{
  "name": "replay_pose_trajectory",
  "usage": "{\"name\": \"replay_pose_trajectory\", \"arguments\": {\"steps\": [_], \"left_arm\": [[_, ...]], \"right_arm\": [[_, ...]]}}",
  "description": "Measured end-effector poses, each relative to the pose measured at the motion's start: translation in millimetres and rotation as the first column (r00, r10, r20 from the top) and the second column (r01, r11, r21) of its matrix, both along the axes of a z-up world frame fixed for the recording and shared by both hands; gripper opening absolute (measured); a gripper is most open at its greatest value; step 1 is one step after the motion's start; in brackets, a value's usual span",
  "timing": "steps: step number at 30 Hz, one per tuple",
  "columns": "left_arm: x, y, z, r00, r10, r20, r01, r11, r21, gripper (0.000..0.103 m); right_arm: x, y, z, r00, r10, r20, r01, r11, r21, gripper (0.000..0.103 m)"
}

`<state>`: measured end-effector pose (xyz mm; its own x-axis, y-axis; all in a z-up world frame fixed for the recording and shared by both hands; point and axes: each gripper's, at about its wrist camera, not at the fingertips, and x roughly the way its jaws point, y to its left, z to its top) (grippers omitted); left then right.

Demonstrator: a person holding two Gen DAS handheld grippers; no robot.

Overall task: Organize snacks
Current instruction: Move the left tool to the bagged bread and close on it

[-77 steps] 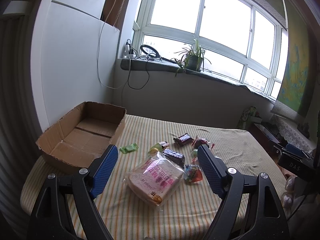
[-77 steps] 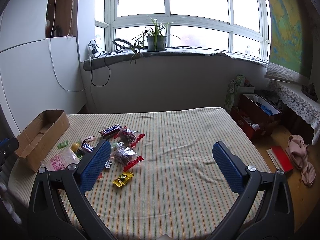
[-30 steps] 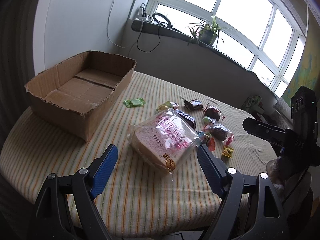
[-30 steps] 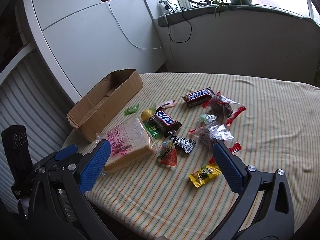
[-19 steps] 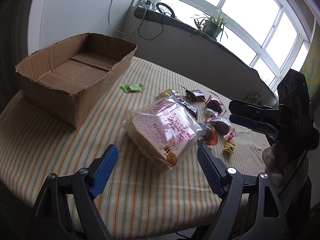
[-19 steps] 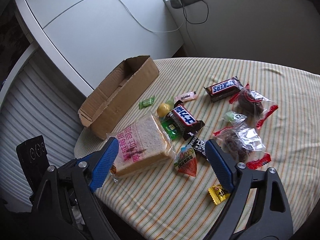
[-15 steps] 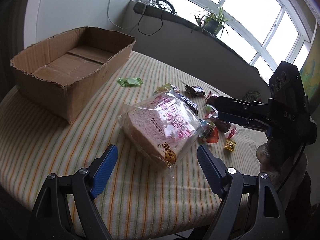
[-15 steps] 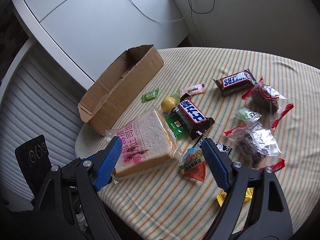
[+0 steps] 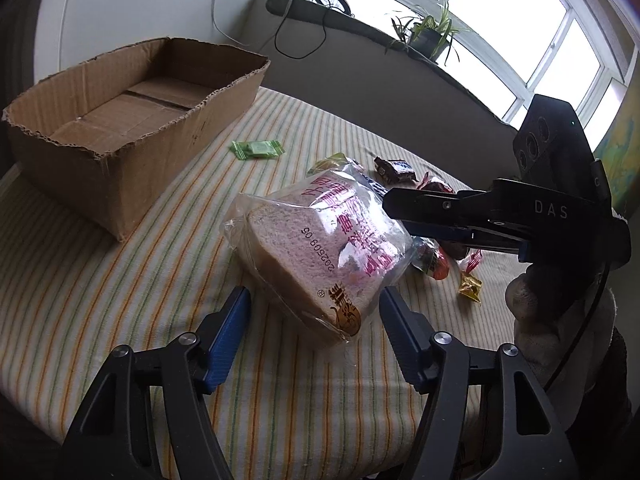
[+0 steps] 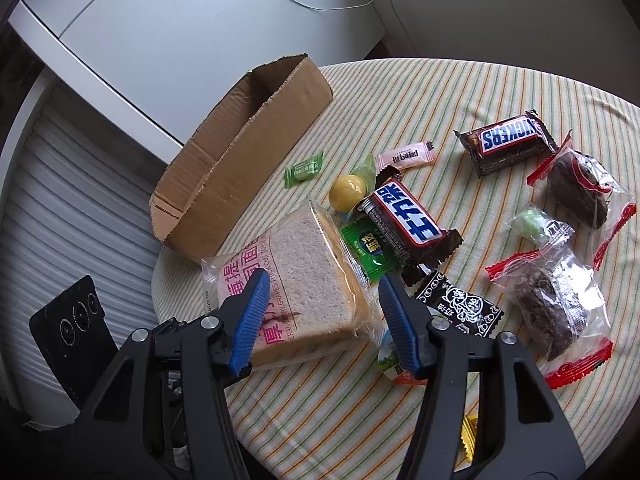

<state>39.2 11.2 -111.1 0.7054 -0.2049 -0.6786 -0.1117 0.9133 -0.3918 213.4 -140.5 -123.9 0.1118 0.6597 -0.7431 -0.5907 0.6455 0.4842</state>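
A bag of sliced bread (image 9: 320, 240) (image 10: 304, 276) lies on the striped tablecloth (image 9: 80, 280) among loose snacks. An open cardboard box (image 9: 132, 120) (image 10: 240, 152) stands to its left. My left gripper (image 9: 316, 320) straddles the bag's near end; its jaws are closing and the pads stand apart from the wrapper. My right gripper (image 10: 322, 312) straddles the bag from the other side, jaws closing, blue fingers (image 10: 248, 316) close beside the bread. In the left wrist view the right gripper (image 9: 404, 204) reaches in over the bag's far right corner.
Right of the bread lie two Snickers bars (image 10: 506, 140) (image 10: 408, 216), a green candy (image 9: 258, 149), a yellow ball (image 10: 347, 196), a pink candy (image 10: 406, 155), two wrapped brown cakes (image 10: 580, 188) (image 10: 548, 300) and a black packet (image 10: 460, 304). A person's hand (image 9: 532, 304) holds the right gripper.
Both grippers came down and closer to the bread bag, and both sets of jaws narrowed around it. The right gripper moved in from the right over the bag's far corner.
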Motion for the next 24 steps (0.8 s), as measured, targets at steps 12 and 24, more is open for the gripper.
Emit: {"name": "replay_pose_trajectory", "arguments": {"steps": [12,24], "left_arm": [[4,-6,4,1.0,-0.016,0.022,0.015,0.999,0.052,0.058],[-5,-3,27,0.995,-0.014,0.096,0.005,0.996,0.091,0.058]], "right_arm": [[-6,8,-6,0.999,0.026,-0.034,-0.027,0.999,-0.03,0.053],[-21,12,24,0.999,0.033,0.034,-0.033,0.999,-0.016,0.052]]}}
